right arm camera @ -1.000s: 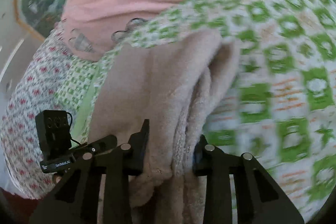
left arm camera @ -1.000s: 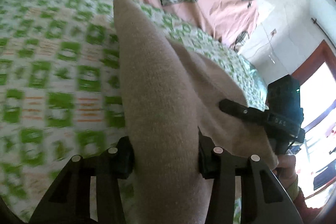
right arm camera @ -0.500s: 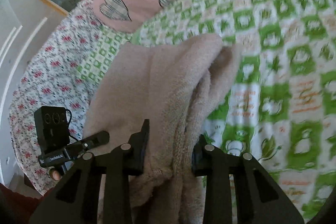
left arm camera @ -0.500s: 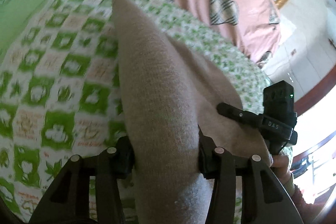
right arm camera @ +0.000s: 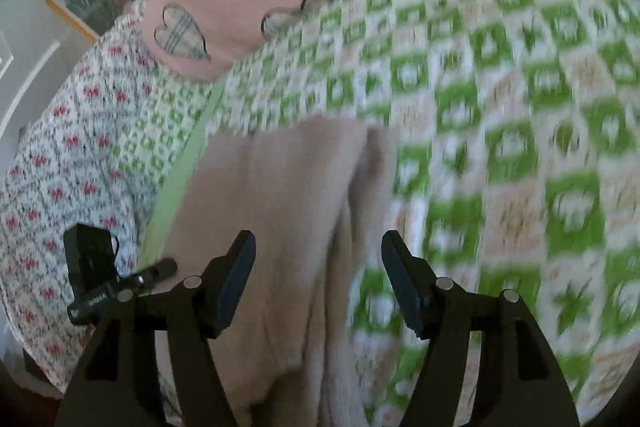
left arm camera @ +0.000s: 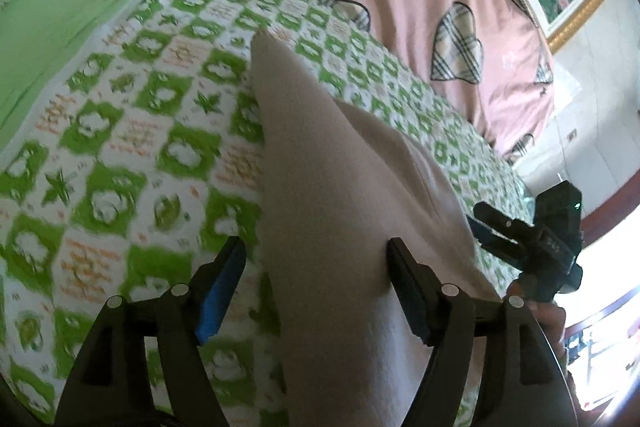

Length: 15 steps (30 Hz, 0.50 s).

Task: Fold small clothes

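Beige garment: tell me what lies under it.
The beige garment rests on the green-checked bedspread, which shows all around it. The part of the bedspread directly beneath is covered; anything else there cannot be seen.

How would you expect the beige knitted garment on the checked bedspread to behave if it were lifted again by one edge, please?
The beige garment would probably droop: it already lies in soft folds on the bedspread. Its fuzzy knit looks grippy rather than slippery. The folded layers seem loose, so lifting one edge would likely undo them.
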Tool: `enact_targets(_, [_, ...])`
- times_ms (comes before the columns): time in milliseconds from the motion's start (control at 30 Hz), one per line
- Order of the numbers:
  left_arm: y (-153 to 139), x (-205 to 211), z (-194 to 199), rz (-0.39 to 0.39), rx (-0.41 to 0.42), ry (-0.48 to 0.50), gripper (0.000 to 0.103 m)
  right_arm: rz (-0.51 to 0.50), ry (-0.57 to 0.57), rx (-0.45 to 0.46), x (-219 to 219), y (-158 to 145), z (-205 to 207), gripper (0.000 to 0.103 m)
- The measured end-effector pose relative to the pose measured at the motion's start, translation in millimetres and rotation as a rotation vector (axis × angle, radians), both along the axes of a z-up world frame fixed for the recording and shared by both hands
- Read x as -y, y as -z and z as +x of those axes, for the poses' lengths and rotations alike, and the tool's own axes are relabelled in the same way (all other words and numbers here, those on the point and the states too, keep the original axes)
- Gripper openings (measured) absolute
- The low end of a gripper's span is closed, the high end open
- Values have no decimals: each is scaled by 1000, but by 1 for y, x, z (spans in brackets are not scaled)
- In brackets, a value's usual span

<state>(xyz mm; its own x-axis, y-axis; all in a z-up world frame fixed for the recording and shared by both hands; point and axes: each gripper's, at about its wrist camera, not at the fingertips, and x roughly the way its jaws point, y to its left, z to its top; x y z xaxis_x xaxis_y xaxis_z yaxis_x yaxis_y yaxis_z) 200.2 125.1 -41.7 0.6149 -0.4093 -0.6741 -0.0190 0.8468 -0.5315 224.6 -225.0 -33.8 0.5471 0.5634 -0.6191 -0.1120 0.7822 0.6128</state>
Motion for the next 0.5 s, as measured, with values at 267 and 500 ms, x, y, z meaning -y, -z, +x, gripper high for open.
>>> enact_targets(267, [-3, 6, 36, 123, -16, -66, 64, -5, -3, -37, -20, 11, 48, 9])
enact_targets(500, [2, 25, 62, 294, -14, -66, 52, -96, 38, -27, -15, 13, 49, 8])
